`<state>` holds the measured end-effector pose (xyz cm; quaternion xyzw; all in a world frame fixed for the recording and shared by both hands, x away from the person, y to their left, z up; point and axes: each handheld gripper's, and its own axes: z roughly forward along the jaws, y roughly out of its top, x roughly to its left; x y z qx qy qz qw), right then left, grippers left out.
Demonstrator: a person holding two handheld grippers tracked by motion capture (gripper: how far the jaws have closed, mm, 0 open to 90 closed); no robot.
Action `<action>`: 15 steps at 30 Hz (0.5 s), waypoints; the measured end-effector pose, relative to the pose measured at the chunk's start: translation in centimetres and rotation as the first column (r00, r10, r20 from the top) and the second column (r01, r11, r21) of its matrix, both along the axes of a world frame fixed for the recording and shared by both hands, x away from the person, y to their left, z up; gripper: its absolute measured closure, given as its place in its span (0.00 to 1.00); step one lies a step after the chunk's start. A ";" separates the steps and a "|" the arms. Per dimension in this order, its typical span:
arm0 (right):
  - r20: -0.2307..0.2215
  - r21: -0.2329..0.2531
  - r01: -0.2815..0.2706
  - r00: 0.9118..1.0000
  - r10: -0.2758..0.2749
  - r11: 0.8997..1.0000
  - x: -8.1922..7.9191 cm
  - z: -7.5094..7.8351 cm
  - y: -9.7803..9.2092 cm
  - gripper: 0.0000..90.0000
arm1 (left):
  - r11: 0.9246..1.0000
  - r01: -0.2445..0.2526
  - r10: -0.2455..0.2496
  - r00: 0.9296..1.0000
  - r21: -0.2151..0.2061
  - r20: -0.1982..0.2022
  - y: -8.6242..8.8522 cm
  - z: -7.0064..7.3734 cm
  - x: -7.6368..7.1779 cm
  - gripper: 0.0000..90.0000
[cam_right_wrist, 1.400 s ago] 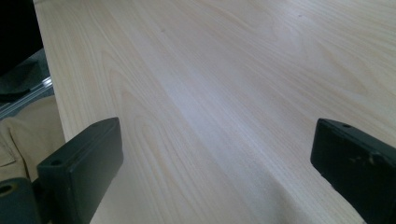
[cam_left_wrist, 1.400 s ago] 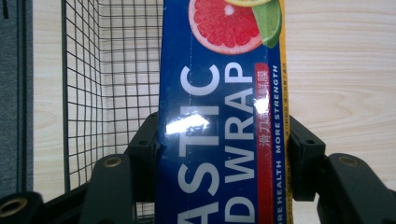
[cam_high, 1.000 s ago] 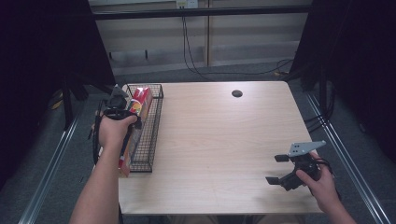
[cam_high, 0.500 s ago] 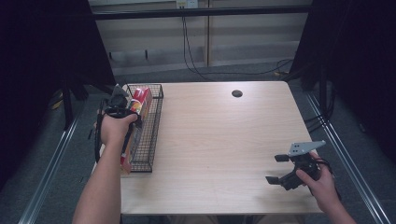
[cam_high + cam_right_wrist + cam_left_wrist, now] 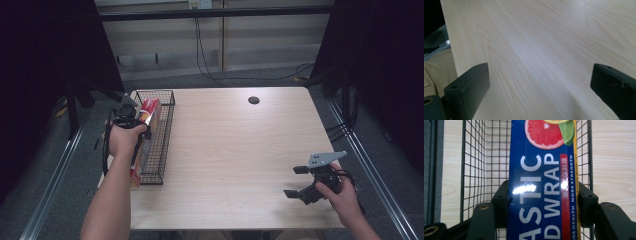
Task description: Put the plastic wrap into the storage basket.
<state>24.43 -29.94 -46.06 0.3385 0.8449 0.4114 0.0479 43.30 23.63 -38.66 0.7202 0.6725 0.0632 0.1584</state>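
left gripper clamped on plastic wrap box, held over wire basket at table 9 o'clock edge. right gripper jaws wide, empty, near 5 o'clock corner; open tabletop between.

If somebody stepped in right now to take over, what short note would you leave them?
Left gripper: shut on the plastic wrap box, jaws pressing both long sides, over the wire basket at the table's left edge.
Right gripper: open, holding nothing, low over the table's near right corner.
Done: box gripped.
Left: whether the box is going into the basket or coming out cannot be told from here; finish that move, probably with the left gripper alone.
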 end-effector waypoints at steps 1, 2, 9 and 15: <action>0.001 0.000 -0.001 1.000 0.001 1.000 0.0 0.0 0.0 0.03 | 1.000 -0.007 0.007 1.000 0.000 -0.002 0.0 -0.2 0.0 0.47; 0.002 0.002 0.000 1.000 0.000 1.000 0.1 0.0 0.1 0.03 | 1.000 -0.018 0.018 1.000 -0.003 -0.005 0.0 -0.3 0.0 0.47; -0.002 0.000 -0.006 1.000 0.006 1.000 0.2 0.0 0.3 0.03 | 1.000 -0.029 0.028 0.999 -0.005 -0.023 0.3 -0.9 0.1 0.47; -0.003 -0.006 -0.006 1.000 0.005 1.000 0.2 -0.1 0.4 0.03 | 1.000 -0.028 0.028 0.999 0.005 -0.033 0.4 -1.3 0.2 0.47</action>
